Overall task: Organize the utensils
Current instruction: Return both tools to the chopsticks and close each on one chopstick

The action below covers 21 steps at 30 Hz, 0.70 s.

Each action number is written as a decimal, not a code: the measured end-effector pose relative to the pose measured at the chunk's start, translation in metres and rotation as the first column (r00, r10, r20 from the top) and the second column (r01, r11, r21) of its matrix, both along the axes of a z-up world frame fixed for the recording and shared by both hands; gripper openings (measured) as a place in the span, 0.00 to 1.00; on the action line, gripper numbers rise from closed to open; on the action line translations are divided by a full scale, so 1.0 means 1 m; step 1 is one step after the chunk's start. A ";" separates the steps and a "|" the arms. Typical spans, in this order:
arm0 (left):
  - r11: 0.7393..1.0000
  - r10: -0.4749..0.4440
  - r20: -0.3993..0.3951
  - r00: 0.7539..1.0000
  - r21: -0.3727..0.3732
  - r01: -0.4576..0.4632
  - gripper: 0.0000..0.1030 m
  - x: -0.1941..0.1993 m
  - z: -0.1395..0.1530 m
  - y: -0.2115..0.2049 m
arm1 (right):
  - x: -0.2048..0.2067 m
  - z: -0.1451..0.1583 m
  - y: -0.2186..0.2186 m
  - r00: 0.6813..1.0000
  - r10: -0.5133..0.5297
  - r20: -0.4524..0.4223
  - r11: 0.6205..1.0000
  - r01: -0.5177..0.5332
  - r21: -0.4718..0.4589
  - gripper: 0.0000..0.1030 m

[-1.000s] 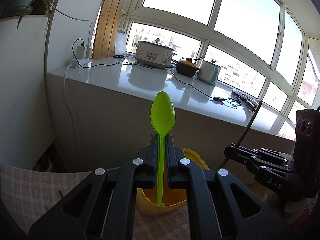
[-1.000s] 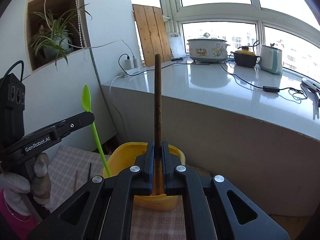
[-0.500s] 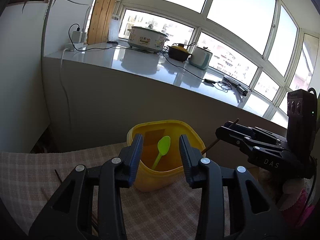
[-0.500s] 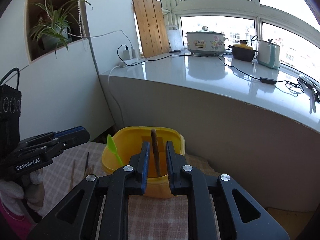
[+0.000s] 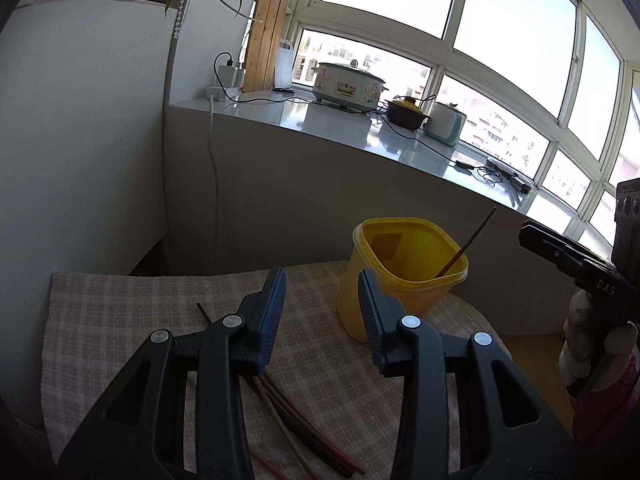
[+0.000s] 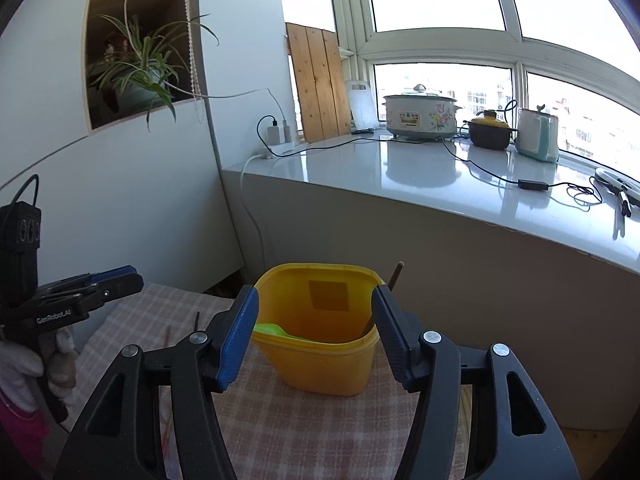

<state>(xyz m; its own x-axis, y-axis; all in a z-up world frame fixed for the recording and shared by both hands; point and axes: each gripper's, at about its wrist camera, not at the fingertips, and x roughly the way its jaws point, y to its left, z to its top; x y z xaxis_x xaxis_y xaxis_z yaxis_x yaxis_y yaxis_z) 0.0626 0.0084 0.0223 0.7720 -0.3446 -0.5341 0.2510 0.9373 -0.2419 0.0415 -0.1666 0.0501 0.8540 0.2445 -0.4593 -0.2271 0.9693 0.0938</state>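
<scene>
A yellow tub (image 5: 404, 276) (image 6: 320, 324) stands on the checked cloth (image 5: 120, 320). A brown chopstick (image 5: 468, 242) (image 6: 394, 276) leans in it against the right rim. A green spoon (image 6: 276, 330) lies inside it, seen only in the right wrist view. Several chopsticks (image 5: 304, 428) lie on the cloth under my left gripper (image 5: 322, 312), which is open and empty, left of the tub. My right gripper (image 6: 316, 332) is open and empty, just in front of the tub. Each gripper also shows in the other view, the right one (image 5: 560, 252) and the left one (image 6: 96, 288).
A white counter (image 6: 440, 176) behind the cloth carries a cooker (image 6: 420, 116), a pot (image 6: 490, 134), a kettle (image 6: 536, 134) and cables. A white wall and a plant shelf (image 6: 132, 68) stand at the left. Two more sticks (image 6: 182, 330) lie on the cloth.
Both grippers opened: the green spoon and the brown chopstick dropped into the yellow tub. Both grippers then drew back, the left one swinging left over the chopsticks on the cloth.
</scene>
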 end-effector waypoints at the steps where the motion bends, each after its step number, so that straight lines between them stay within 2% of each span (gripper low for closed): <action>1: 1.000 0.014 -0.015 1.000 0.006 -0.014 0.36 -0.001 -0.004 0.007 | -0.003 0.001 0.002 1.000 0.018 0.013 1.000 -0.018 0.008 0.56; 4: 0.998 0.059 -0.061 0.996 0.020 -0.058 0.36 -0.004 -0.021 0.026 | -0.012 0.000 0.014 0.995 0.096 0.041 0.995 -0.096 0.016 0.56; 7: 0.996 0.092 -0.120 0.989 0.021 -0.090 0.36 -0.005 -0.040 0.042 | -0.014 -0.004 0.031 0.985 0.171 0.008 0.985 -0.171 0.001 0.56; 13: 0.993 0.119 -0.231 0.966 0.017 -0.119 0.36 -0.001 -0.075 0.060 | -0.004 -0.030 0.067 0.954 0.271 -0.127 0.962 -0.273 -0.005 0.56; 17: 0.992 0.118 -0.300 0.947 0.005 -0.122 0.36 0.005 -0.097 0.065 | 0.007 -0.055 0.089 0.923 0.313 -0.224 0.946 -0.324 -0.014 0.56; 21: 0.993 0.112 -0.350 0.930 0.004 -0.119 0.36 0.012 -0.114 0.065 | 0.022 -0.079 0.102 0.887 0.329 -0.323 0.939 -0.342 0.018 0.56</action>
